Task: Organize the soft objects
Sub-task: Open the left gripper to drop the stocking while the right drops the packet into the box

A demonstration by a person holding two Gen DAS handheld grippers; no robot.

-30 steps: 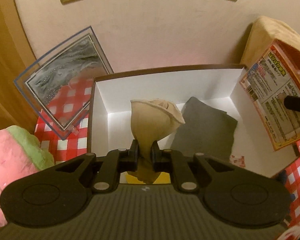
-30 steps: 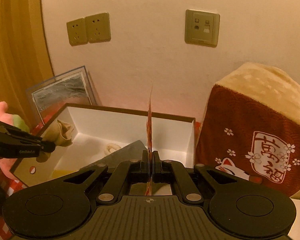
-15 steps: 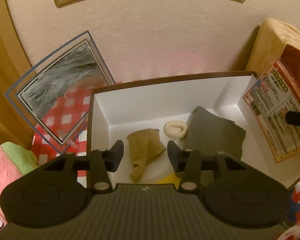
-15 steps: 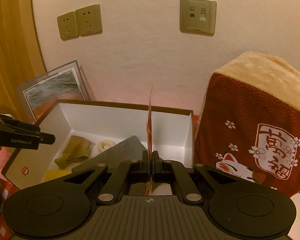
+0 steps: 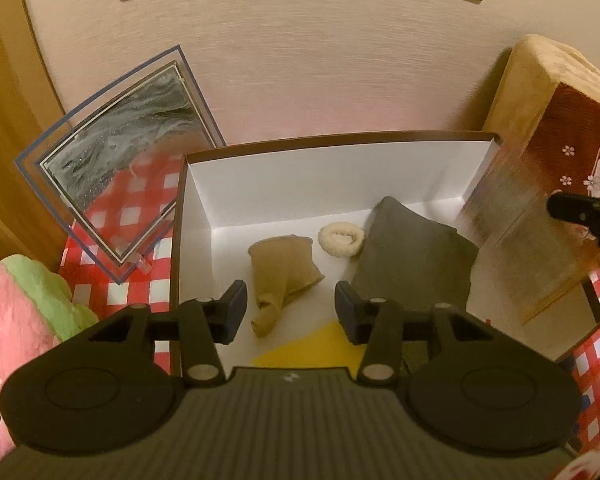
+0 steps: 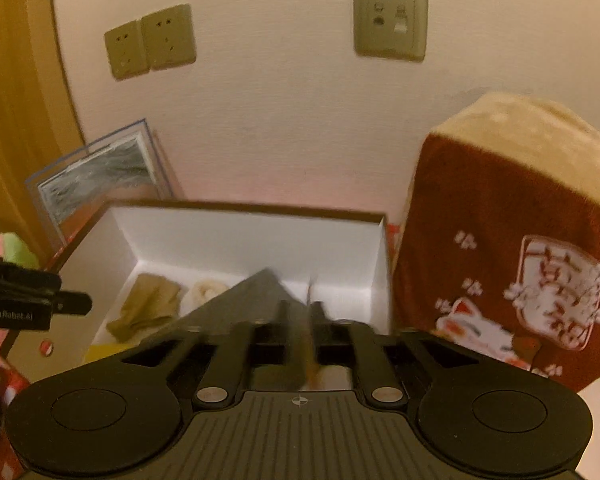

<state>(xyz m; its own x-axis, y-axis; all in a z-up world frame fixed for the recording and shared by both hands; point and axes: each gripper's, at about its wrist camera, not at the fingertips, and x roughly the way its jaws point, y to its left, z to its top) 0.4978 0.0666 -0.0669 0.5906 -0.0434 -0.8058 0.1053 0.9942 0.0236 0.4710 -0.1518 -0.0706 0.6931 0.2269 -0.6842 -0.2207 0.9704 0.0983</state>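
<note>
My left fingers (image 5: 287, 312): spread wide, empty, above the white box (image 5: 340, 168). Ahead between them, on the box floor: tan sock (image 5: 284, 268); beyond it, cream scrunchie (image 5: 341, 234); right, grey cloth (image 5: 414, 256). My right fingers (image 6: 303, 320): blurred, seemingly slightly parted around a thin card (image 6: 310, 340).

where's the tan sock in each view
Left wrist: the tan sock lies on the white box floor, centre frame, just ahead of the open left gripper.
Right wrist: tan sock, lower left, in the box's left end.
Shared landmark: cream scrunchie beside it.
</note>
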